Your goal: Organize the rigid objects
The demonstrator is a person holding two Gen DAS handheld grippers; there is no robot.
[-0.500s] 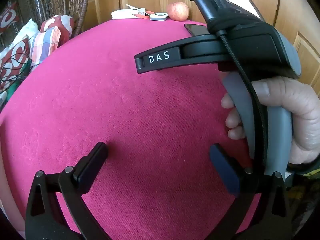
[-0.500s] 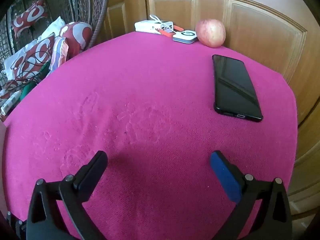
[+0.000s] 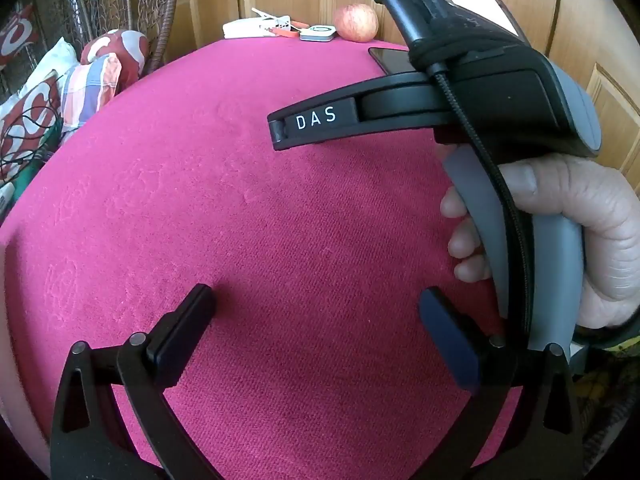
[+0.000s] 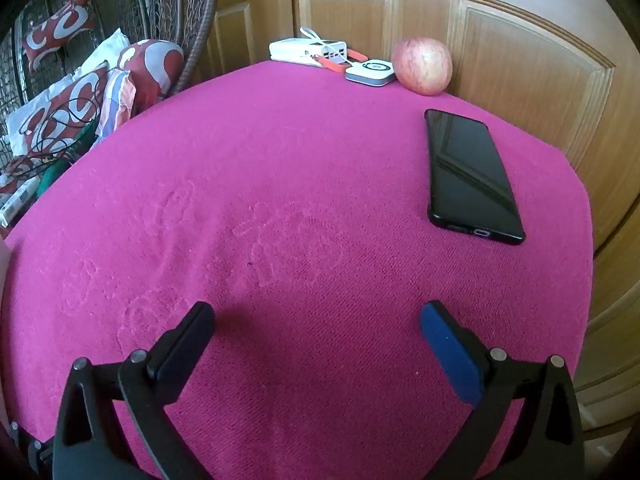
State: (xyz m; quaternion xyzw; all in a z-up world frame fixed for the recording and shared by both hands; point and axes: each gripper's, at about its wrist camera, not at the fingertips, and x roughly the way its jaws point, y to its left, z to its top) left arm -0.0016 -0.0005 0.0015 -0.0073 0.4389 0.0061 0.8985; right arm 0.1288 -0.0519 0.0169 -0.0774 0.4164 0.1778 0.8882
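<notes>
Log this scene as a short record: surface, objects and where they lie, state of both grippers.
surface: magenta cloth over a table
phone: black phone lying flat, screen up, right side
apple: red apple at the far edge, by the wooden door
white items: charger pad beside the apple; power bank further left
left gripper: open, empty
right gripper: open, empty, above bare cloth

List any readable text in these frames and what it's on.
"DAS": white letters on the black finger of the right gripper, seen from the left wrist view.
Markings on the white power bank and the small white device: too small to read.
Phone: dark screen, no text.
</notes>
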